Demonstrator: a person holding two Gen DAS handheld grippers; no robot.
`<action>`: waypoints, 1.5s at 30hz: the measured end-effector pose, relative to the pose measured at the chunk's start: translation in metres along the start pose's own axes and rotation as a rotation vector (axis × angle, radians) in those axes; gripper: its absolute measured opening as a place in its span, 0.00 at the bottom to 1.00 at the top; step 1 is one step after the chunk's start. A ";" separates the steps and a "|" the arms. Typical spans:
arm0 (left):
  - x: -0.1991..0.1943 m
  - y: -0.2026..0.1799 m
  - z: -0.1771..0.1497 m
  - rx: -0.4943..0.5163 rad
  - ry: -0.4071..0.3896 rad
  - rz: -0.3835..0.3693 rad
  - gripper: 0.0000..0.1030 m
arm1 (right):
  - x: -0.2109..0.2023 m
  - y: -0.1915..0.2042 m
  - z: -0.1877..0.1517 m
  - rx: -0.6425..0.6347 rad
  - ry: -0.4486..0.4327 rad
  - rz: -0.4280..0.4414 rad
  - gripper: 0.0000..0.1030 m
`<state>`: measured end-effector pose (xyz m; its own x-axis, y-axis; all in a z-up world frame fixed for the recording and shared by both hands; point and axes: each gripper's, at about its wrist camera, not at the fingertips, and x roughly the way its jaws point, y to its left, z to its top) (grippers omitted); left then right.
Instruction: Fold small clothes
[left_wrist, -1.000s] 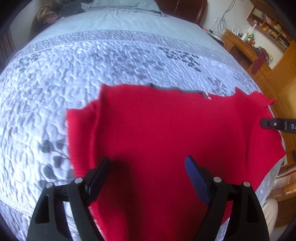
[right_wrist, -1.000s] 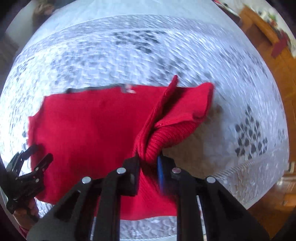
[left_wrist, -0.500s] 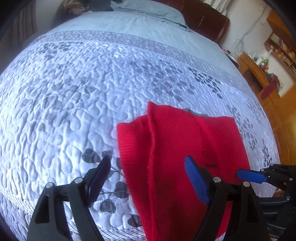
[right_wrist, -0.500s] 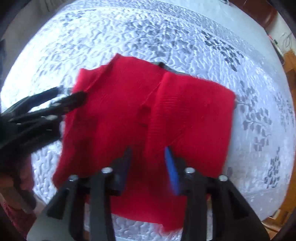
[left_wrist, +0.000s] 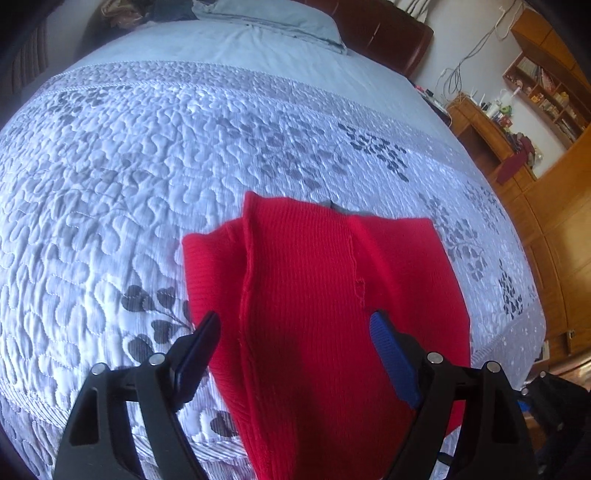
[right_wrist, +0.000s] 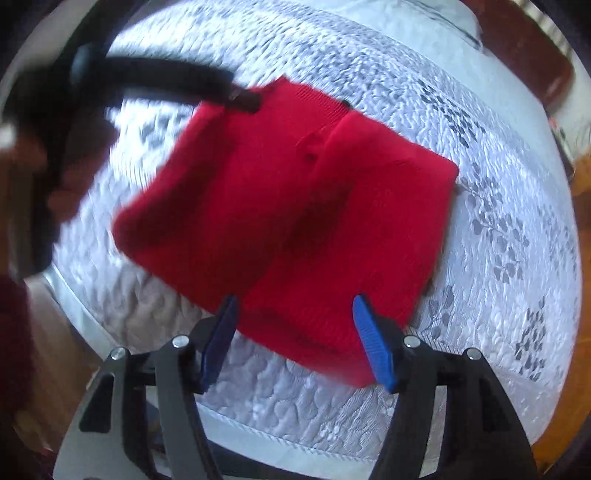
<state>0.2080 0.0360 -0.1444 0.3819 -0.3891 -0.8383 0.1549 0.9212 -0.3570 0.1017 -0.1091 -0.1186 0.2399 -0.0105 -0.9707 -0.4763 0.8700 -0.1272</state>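
A small red knit garment (left_wrist: 317, 295) lies on the quilted bedspread (left_wrist: 147, 184), its right side folded over its middle so a fold edge runs down it. It also shows in the right wrist view (right_wrist: 288, 221). My left gripper (left_wrist: 295, 339) is open and empty, hovering over the garment's near part. My right gripper (right_wrist: 295, 325) is open and empty, over the garment's near edge. The left gripper's fingers (right_wrist: 236, 98) show blurred at the garment's far left corner in the right wrist view.
The bed's near edge (right_wrist: 258, 432) runs just below the garment. A pillow (left_wrist: 266, 18) and dark headboard (left_wrist: 388, 29) lie at the far end. A wooden desk with clutter (left_wrist: 491, 125) and wooden cabinets (left_wrist: 554, 240) stand to the right.
My right gripper carried the garment's right sleeve side over onto the middle and let go, then opened wide. My left gripper stayed open and shifted left along the garment.
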 end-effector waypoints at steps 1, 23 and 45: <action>0.003 -0.001 -0.001 0.003 0.015 -0.003 0.81 | 0.004 0.004 -0.002 -0.021 0.001 -0.017 0.62; 0.034 -0.058 0.007 -0.083 0.227 -0.221 0.81 | 0.002 -0.094 -0.017 0.316 -0.077 0.409 0.14; 0.136 -0.065 0.064 -0.348 0.419 -0.417 0.16 | -0.023 -0.131 -0.031 0.390 -0.206 0.538 0.14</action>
<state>0.3080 -0.0765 -0.2085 -0.0419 -0.7453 -0.6654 -0.1158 0.6652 -0.7377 0.1318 -0.2380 -0.0862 0.2295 0.5321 -0.8149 -0.2450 0.8419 0.4808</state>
